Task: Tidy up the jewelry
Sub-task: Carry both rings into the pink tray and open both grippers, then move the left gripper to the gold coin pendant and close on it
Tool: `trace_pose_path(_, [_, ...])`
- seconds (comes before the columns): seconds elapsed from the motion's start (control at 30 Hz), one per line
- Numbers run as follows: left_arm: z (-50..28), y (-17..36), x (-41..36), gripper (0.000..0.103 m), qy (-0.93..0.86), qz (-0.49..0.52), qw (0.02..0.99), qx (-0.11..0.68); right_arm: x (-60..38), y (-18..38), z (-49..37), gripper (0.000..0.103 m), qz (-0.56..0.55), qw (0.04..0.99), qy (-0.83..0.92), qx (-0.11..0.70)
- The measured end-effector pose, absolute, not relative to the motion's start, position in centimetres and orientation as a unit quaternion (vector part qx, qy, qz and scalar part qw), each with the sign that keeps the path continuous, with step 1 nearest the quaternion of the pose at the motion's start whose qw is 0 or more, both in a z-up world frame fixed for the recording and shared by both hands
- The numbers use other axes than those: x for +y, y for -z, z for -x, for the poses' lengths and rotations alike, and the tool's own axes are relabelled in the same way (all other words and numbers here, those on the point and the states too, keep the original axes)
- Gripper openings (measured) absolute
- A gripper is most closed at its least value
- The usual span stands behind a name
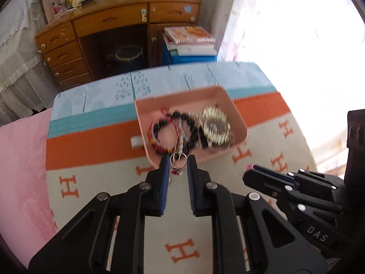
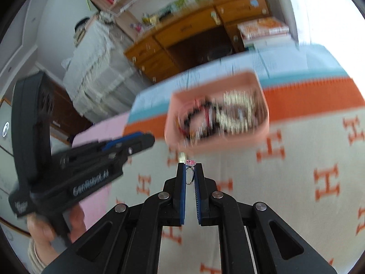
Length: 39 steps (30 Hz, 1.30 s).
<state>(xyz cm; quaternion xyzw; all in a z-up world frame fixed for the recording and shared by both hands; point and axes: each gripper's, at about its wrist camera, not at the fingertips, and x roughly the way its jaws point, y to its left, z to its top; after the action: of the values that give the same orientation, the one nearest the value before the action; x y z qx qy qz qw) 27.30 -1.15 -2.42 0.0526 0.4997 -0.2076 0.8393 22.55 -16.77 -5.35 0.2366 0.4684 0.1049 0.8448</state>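
Both grippers hold rings above a patterned blanket (image 1: 109, 205), short of the pink tray (image 1: 237, 111) of jewelry beyond them. The left gripper (image 1: 178, 162) is pinched on a silver ring with a red stone (image 1: 177, 163), the band caught between its blue pads right at the tips, just on the near side of the tray's front wall. The right gripper (image 2: 190, 165) is clamped on a ring with a pink stone (image 2: 190, 162), also at the very tips, a little farther back from the tray. Inside the tray lie a black bead bracelet (image 1: 182, 125), a red beaded bracelet (image 1: 157, 141) and a gold piece (image 1: 214, 125). Both views are blurred. The likely trouble: with such shallow tip grips, a jolt or slight loosening could let either ring twist free and drop onto the blanket before the tray, where a small band could be hard to retrieve. The two grippers sit close together and could knock each other.
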Motion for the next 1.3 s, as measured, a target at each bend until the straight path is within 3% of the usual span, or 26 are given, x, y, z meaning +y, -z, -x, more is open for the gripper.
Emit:
trace_pose_path(0.4, [-33.5,7.8,-3.4,0.014,0.178,-0.021,0.826,0.534,-18.8,6.5,-31.8,0.007,-0.236,0.841,-0.06,0.484])
trace_pose_path(0.47, [-33.9,8.4,-3.6,0.021,0.178,-0.022,0.82,0.543,-18.8,6.9,-32.8,0.011,-0.225,0.843,-0.047,0.487])
trace_pose_path(0.5, [-33.9,8.5,-3.7,0.031,0.178,-0.024,0.818,0.547,-18.8,7.1,-33.3,0.021,-0.22,0.844,-0.041,0.487])
trace_pose_path(0.53, [-33.8,8.7,-3.7,0.041,0.177,-0.026,0.818,0.547,-18.7,7.1,-33.7,0.038,-0.217,0.846,-0.038,0.486])
trace_pose_path(0.57, [-33.7,8.7,-3.6,0.043,0.178,-0.027,0.819,0.545,-18.8,7.1,-33.8,0.052,-0.216,0.85,-0.035,0.48])
trace_pose_path(0.63, [-33.4,8.5,-3.2,0.044,0.18,-0.026,0.821,0.542,-18.8,6.8,-33.6,0.057,-0.209,0.859,-0.032,0.467])
trace_pose_path(1.0, [-29.2,7.2,2.2,0.044,0.18,-0.013,0.828,0.531,-20.0,7.3,-26.3,0.058,-0.22,0.872,-0.049,0.434])
trace_pose_path(1.3, [-24.5,8.4,4.2,0.044,0.166,-0.026,0.845,0.508,-20.5,10.7,-17.8,0.058,-0.211,0.863,-0.022,0.458])
